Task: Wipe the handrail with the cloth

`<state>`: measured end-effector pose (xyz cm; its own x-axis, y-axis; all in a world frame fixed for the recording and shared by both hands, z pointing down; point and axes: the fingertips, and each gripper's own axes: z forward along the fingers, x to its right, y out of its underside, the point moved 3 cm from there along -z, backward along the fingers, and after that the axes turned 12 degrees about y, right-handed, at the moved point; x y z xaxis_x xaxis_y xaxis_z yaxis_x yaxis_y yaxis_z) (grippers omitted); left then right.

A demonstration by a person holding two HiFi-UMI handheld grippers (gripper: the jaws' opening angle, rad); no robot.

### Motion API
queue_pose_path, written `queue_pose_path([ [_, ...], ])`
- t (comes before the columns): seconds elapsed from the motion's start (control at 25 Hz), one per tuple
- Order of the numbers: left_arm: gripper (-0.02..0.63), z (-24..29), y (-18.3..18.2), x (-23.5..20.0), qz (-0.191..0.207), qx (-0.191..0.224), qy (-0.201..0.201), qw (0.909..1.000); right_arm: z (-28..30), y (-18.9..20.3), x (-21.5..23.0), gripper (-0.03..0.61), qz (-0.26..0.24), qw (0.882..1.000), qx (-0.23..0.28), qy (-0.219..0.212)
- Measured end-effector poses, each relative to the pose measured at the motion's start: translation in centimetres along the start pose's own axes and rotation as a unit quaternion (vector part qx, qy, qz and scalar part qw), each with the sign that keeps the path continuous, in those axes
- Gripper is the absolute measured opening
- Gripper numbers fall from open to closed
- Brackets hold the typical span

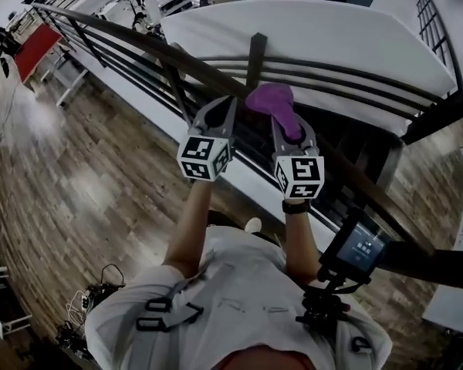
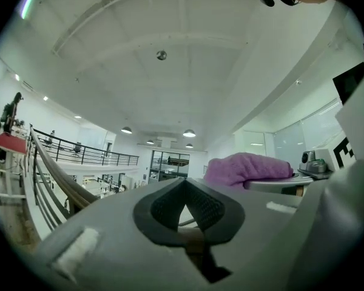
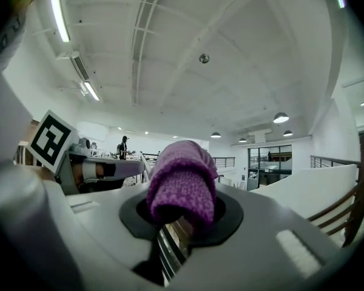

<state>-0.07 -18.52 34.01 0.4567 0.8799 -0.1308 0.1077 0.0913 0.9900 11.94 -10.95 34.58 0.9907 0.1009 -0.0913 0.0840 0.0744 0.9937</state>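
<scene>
- The cloth [image 1: 272, 100] is purple with a nubbly knitted weave. It is bunched into a thick, rounded roll rather than spread flat.
- In the right gripper view the cloth [image 3: 182, 177] pokes out between the jaws as a fat folded wad, hiding the fingertips behind it.
- The right gripper [image 1: 291, 132] pinches that wad at one end. The free end bulges out past its tips.
- In the head view the cloth sits at the top of the dark wooden handrail [image 1: 116, 35], just to the right of a dark upright post [image 1: 255, 56]. I cannot tell how firmly it presses on the wood.
- The left gripper [image 1: 218, 112] is just beside the right one, on the other side of the post, with its tips near the rail.
- In its own view the left gripper's [image 2: 185, 208] ribbed dark pads meet at the tips with nothing between them.
- That same view shows the cloth [image 2: 246, 167] as a soft purple mound off to the right.
</scene>
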Motion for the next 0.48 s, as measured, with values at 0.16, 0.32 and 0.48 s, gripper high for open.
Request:
queue_pose_path([
  [0.16, 0.0, -0.4, 0.3, -4.4, -0.002, -0.003, -0.041, 0.9992, 4.4, 0.1, -1.9, 0.074, -0.002, 0.999, -0.004, -0.042],
  [0.32, 0.0, -0.8, 0.3, -9.4, 0.006, -0.003, -0.068, 0.9976, 9.2, 0.7, -4.8, 0.074, -0.016, 0.998, -0.011, -0.065],
  [0.48, 0.0, -1.0, -0.8, -14.4, 0.014, 0.0, -0.088, 0.996, 13.9, 0.6, -8.0, 0.074, -0.03, 0.995, -0.016, -0.093],
])
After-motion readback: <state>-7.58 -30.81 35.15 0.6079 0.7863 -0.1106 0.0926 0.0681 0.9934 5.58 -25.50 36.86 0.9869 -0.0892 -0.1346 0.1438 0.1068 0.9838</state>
